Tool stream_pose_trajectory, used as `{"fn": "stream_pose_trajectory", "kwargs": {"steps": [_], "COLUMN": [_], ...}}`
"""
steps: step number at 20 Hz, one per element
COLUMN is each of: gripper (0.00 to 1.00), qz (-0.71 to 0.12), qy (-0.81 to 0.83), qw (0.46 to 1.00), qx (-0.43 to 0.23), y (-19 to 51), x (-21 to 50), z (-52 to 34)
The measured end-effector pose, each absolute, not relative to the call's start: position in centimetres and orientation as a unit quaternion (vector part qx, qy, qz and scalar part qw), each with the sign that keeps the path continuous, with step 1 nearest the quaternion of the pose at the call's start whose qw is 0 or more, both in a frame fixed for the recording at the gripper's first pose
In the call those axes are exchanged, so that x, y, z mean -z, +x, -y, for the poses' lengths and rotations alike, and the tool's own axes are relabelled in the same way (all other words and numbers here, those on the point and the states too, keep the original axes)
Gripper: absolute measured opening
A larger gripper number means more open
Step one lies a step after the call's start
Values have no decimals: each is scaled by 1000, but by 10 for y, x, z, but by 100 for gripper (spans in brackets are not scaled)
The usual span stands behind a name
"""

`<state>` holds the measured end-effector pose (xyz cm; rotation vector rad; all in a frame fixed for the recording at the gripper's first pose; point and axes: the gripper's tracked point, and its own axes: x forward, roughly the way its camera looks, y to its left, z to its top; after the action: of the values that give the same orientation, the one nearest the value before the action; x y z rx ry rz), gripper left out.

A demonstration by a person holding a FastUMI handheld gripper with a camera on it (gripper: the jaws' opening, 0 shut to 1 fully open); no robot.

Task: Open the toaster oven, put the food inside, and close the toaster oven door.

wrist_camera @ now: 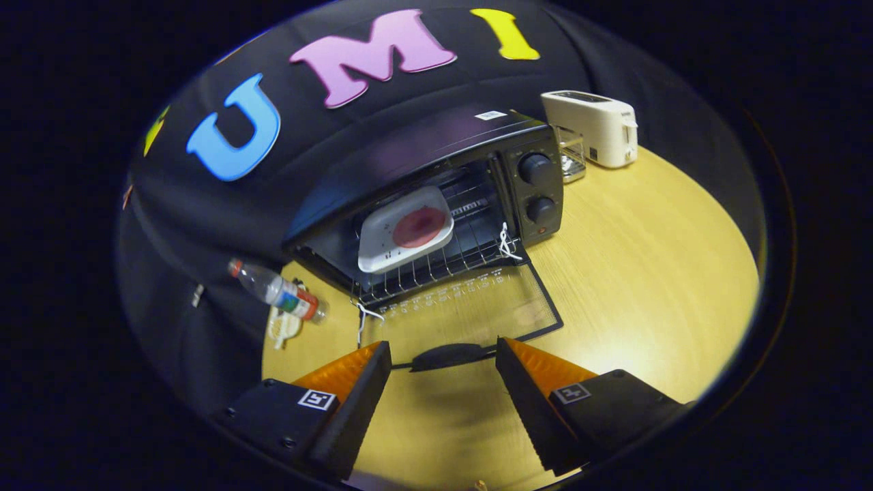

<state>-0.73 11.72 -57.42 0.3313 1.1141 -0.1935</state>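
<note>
You see a pale wooden table (648, 273) carrying everything here. At its far side, against the black cloth wall, a white toaster (592, 127) stands with a small clear glass container (571, 154) touching its near side. Toward the other end a plastic water bottle (278, 290) with a coloured label lies on its side, and a small white object (282, 327), too blurred to identify, sits just beside it.

A pale yellow wooden table (634, 259) with fine grain and a soft sheen. A black metal toaster oven (436, 184), its top glossy, holds a thin wire rack (443, 262) and a smooth white plate (404, 230). Its lowered glass door (470, 310) reflects light. A glossy white plastic toaster (595, 127) stands behind.
</note>
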Motion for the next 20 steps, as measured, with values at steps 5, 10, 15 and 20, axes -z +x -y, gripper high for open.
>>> {"fn": "stream_pose_trajectory", "kwargs": {"steps": [5,10,15,20], "gripper": [100,99,100,99], "qz": [-578,-608,-610,-608], "qy": [66,65,61,19], "qw": [811,788,785,790], "qx": [61,73,93,78], "y": [-38,-51,-39,-36], "x": [617,656,672,661], "z": [-123,-135,-131,-123]}}
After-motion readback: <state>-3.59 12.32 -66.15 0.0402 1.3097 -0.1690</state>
